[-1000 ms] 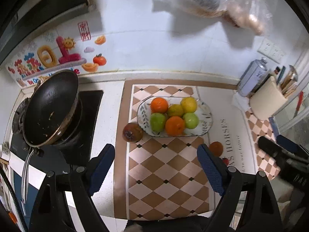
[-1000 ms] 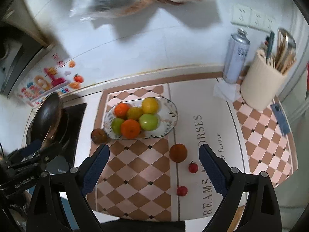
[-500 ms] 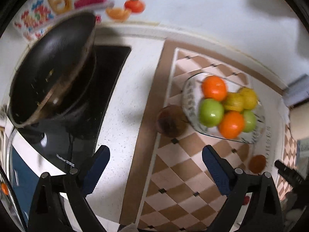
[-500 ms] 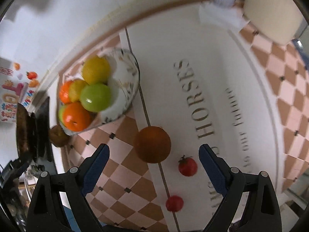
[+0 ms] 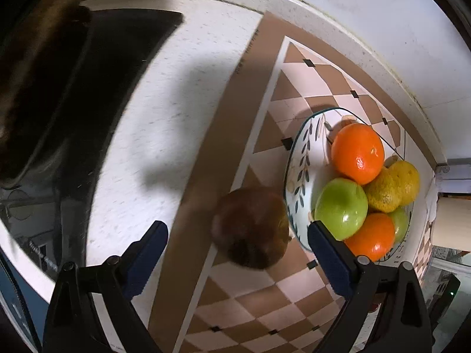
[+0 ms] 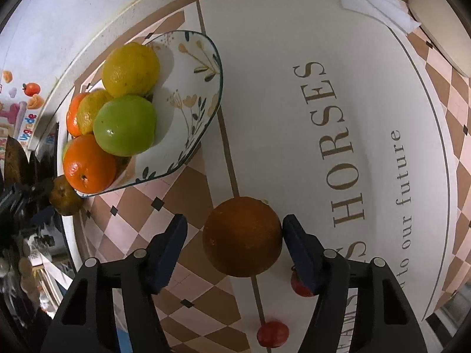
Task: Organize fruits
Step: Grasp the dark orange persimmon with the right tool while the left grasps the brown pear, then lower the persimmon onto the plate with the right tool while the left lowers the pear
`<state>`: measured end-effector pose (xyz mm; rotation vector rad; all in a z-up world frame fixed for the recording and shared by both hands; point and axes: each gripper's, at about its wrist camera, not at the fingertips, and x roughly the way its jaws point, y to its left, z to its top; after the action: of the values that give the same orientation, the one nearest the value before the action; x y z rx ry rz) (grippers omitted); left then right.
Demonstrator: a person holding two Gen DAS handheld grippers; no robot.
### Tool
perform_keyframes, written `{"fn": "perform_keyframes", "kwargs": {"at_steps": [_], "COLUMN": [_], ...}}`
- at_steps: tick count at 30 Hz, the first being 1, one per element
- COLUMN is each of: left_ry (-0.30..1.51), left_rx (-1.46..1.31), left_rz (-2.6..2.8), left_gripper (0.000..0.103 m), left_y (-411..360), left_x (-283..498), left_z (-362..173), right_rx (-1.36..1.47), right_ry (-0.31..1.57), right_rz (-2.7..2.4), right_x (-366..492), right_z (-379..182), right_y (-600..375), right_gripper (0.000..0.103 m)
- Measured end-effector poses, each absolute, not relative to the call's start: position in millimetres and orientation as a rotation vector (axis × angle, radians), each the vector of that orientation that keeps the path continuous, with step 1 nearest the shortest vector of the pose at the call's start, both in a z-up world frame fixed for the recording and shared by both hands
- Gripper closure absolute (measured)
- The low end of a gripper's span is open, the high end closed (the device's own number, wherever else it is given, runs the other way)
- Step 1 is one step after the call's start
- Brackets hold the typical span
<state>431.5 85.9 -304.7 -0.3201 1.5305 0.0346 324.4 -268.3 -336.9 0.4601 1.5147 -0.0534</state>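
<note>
A patterned oval fruit plate (image 5: 300,158) (image 6: 200,88) on the checkered mat holds oranges, green apples and yellow citrus. A dark brown fruit (image 5: 251,228) (image 6: 63,200) lies on the mat against the plate's left rim. My left gripper (image 5: 237,248) is open, its blue pads either side of this fruit, just above it. A dull orange (image 6: 243,236) lies on the mat right of the plate. My right gripper (image 6: 235,244) is open around it; the right pad is close to its side. Two small red fruits (image 6: 272,334) (image 6: 298,286) lie near the front edge.
A black stove top (image 5: 97,67) with a dark pan (image 5: 35,44) is to the left. A white cloth (image 6: 376,3) and a cream utensil holder (image 6: 441,29) stand at the back right. The wall runs close behind the plate.
Both grippers have come down and forward. The left now straddles the brown fruit, the right straddles the dull orange, with its pads closer together than before.
</note>
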Motion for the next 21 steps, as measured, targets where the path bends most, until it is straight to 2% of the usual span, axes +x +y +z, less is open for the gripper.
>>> {"fn": "perform_keyframes", "kwargs": {"at_steps": [1,3,5,8,9,15,21], "left_ry": [1.532,1.538,1.55,1.535,1.534,1.512,1.447], "left_rx": [-0.324,-0.342,-0.357,-0.349,-0.345,-0.296,-0.292], "left_rz": [0.028,0.014,-0.004,-0.009,-0.011,-0.008,-0.046], "left_gripper": [0.014,0.035,0.044,0.044,0.044,0.046,0.047], "left_y": [85.0,83.8,83.7,82.4,81.8,77.2,74.4], "left_x": [432.5,433.1,432.2,430.5,429.9,422.0,421.2], "left_z": [-306.9,-311.4,-316.3,-315.3,-314.5,-304.5,-269.5], "right_rx": [0.46,0.468,0.478,0.483,0.468,0.435,0.492], "right_ry": [1.519,1.531,1.544,1.557,1.55,1.527,1.457], "right_rz": [-0.053,-0.051,-0.047,-0.042,-0.045,-0.041,-0.028], "right_x": [325.6,326.3,326.9,325.6,326.5,327.9,328.2], "right_z": [-338.3,-342.4,-347.1,-353.1,-352.5,-349.3,-320.1], "right_y": [-267.4,-266.9,-266.2,-266.4,-263.9,-257.7,-265.0], "right_gripper": [0.036,0.037,0.037,0.04,0.044,0.045,0.045]}}
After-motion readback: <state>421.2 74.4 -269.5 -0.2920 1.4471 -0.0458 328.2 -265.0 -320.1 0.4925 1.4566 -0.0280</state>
